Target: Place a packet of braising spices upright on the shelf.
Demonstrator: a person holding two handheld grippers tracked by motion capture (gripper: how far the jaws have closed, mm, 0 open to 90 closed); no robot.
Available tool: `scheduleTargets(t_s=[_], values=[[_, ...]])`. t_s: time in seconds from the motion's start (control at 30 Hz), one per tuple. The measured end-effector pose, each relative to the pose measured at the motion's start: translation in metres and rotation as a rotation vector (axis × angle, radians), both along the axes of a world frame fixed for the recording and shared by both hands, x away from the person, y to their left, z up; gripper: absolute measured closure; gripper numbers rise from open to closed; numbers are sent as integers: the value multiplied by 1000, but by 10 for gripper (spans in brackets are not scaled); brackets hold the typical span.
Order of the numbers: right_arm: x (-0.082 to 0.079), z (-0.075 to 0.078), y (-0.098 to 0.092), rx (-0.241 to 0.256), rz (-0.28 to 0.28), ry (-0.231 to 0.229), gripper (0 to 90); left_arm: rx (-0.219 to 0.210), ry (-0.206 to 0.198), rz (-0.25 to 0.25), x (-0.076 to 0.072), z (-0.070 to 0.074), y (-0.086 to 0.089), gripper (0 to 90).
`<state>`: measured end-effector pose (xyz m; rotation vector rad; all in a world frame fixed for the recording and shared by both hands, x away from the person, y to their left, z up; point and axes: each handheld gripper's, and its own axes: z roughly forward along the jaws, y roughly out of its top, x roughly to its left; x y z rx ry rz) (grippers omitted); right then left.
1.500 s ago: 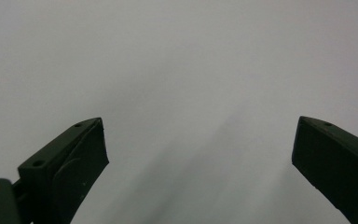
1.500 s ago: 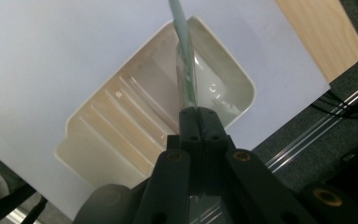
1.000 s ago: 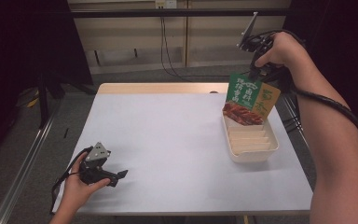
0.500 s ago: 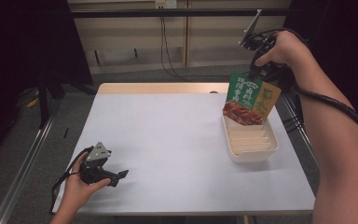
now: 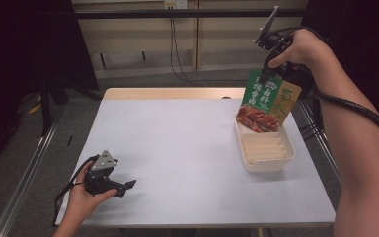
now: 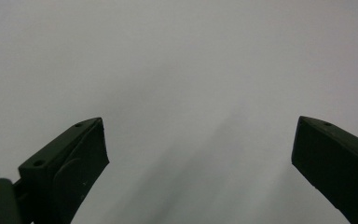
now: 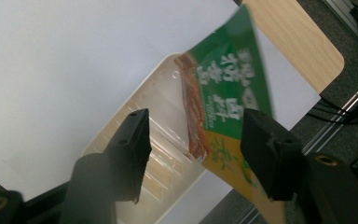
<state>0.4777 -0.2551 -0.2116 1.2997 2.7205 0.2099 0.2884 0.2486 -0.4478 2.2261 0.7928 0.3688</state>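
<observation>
A green and yellow food packet (image 5: pixel 269 101) with a picture of red meat stands tilted, its lower end in the far end of a white ribbed tray (image 5: pixel 266 153). My right gripper (image 5: pixel 278 75) is at the packet's top, held high over the table's right side. In the right gripper view its jaws stand wide apart, open, and the blurred packet (image 7: pixel 223 102) lies between them, its yellow end by the right-hand jaw, over the tray (image 7: pixel 163 154). My left gripper (image 5: pixel 125 188) rests open on the table's near left. Bare white table (image 6: pixel 191 84) lies between its jaws.
The white table top (image 5: pixel 177 148) has a wooden strip (image 5: pixel 172 93) along its far edge. Cables (image 5: pixel 177 54) run down the wall behind. A cable (image 5: pixel 355 111) trails from the right gripper along the forearm. Dark floor surrounds the table.
The right hand has edged slightly upward above the packet, whose lower end stays in the tray. The left gripper has not moved.
</observation>
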Motion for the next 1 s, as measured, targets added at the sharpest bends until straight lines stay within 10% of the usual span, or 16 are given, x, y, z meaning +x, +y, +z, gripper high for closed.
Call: scheduleTargets(t_s=[0.3, 1.0], values=[[-3, 0, 4, -9, -2, -14, 247, -6, -2, 1, -1, 1, 0, 33], [-21, -6, 25, 34, 53, -28, 188, -36, 3, -7, -3, 3, 1, 33]])
